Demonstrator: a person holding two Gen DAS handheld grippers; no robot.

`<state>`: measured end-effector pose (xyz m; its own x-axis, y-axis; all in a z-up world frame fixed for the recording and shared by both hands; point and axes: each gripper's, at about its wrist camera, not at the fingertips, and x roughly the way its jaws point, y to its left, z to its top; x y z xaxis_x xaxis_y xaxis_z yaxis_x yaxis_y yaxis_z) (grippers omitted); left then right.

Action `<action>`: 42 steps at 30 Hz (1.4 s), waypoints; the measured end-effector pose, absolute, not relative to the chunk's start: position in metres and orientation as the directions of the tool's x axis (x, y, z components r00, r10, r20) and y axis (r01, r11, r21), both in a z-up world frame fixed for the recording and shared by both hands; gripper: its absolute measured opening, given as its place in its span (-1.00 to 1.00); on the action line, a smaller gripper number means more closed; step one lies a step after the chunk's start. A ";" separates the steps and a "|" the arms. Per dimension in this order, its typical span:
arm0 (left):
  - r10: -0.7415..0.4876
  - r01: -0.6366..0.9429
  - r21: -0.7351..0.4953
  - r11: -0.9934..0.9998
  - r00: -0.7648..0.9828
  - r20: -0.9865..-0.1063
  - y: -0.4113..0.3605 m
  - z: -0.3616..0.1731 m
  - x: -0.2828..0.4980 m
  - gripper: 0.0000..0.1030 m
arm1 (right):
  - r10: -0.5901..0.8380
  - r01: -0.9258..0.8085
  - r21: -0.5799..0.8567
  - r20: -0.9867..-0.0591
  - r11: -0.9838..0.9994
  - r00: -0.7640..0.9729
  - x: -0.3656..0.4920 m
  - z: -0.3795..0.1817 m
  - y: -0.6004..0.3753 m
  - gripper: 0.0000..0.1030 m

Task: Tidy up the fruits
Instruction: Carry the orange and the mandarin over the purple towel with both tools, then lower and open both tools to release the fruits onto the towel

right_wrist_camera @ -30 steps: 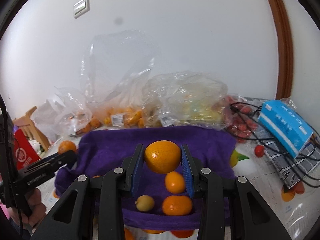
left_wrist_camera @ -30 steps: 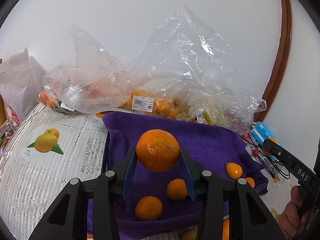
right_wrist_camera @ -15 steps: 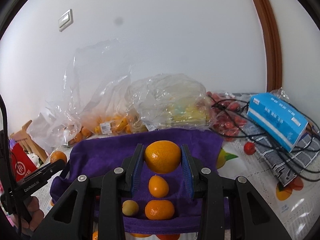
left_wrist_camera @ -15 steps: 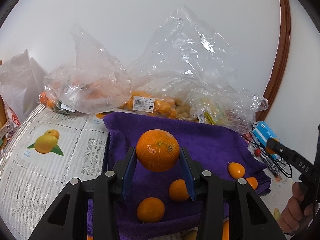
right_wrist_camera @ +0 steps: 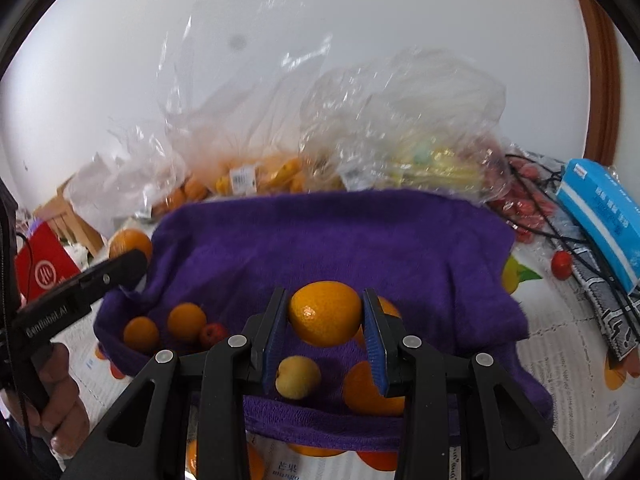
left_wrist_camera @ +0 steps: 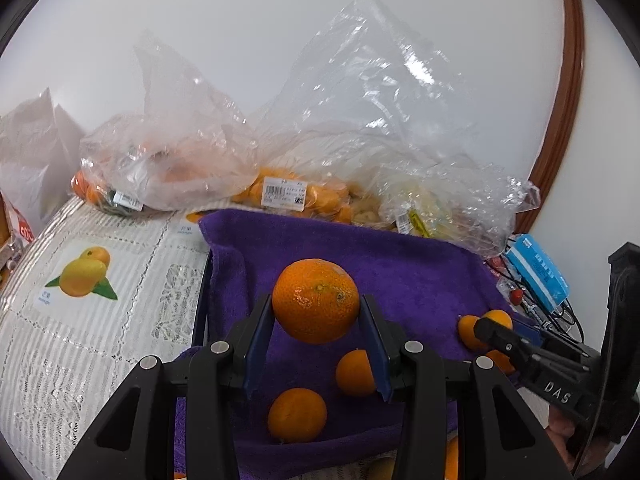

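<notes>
My left tongs (left_wrist_camera: 316, 344): tilted downward, pads clamped on a large tangerine (left_wrist_camera: 315, 300), held in the air above the purple towel (left_wrist_camera: 400, 272).

My right tongs (right_wrist_camera: 325, 340): also tilted downward, pads pressed on a smooth orange fruit (right_wrist_camera: 325, 313), held over the near part of the same towel. The hand (right_wrist_camera: 64, 400) gripping the left handle shows at the lower left of this view.

On the towel, near edge: two small oranges (left_wrist_camera: 297, 414) (left_wrist_camera: 354, 372) under my left tongs; a pale yellow fruit (right_wrist_camera: 298, 377) and another orange (right_wrist_camera: 370, 390) under my right tongs. Toward the towel's left edge: two small oranges (right_wrist_camera: 186, 322) (right_wrist_camera: 141, 334) and a small red fruit (right_wrist_camera: 213, 334), close together.

Worktop (left_wrist_camera: 80, 340): lace-patterned cover with printed fruit pictures; the towel lies across its middle.

Far edge of the worktop, against the wall: clear plastic bags (left_wrist_camera: 360, 152) of orange and yellow fruit, labels visible. Right side: a blue box (right_wrist_camera: 600, 212) on tangled black cables (right_wrist_camera: 592, 264).
</notes>
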<state>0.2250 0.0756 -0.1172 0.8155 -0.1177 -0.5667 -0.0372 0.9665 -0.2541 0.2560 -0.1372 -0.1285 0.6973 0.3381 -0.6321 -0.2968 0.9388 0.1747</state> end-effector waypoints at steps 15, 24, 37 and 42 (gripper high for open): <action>-0.101 -0.068 -0.222 0.973 0.739 -0.666 0.069 -0.138 0.241 -0.20 | 0.295 -0.320 0.099 -0.697 0.942 0.654 0.260 -0.143 -0.122 -0.29; -0.098 -0.059 -0.205 0.977 0.730 -0.677 0.065 -0.142 0.243 -0.20 | 0.291 -0.329 0.084 -0.698 0.941 0.654 0.260 -0.142 -0.120 -0.29; -0.111 -0.017 -0.189 0.982 0.757 -0.644 0.059 -0.132 0.237 0.07 | 0.297 -0.317 0.097 -0.674 0.944 0.676 0.254 -0.134 -0.123 -0.23; -0.110 -0.019 -0.194 0.981 0.766 -0.633 0.061 -0.127 0.234 0.09 | 0.289 -0.299 0.099 -0.651 0.949 0.702 0.251 -0.129 -0.127 -0.23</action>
<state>0.2341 0.0606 -0.1271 0.7664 -0.1105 -0.6328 -0.0187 0.9808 -0.1939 0.2509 -0.1270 -0.1290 0.7017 0.2887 -0.6513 -0.2989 0.9492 0.0987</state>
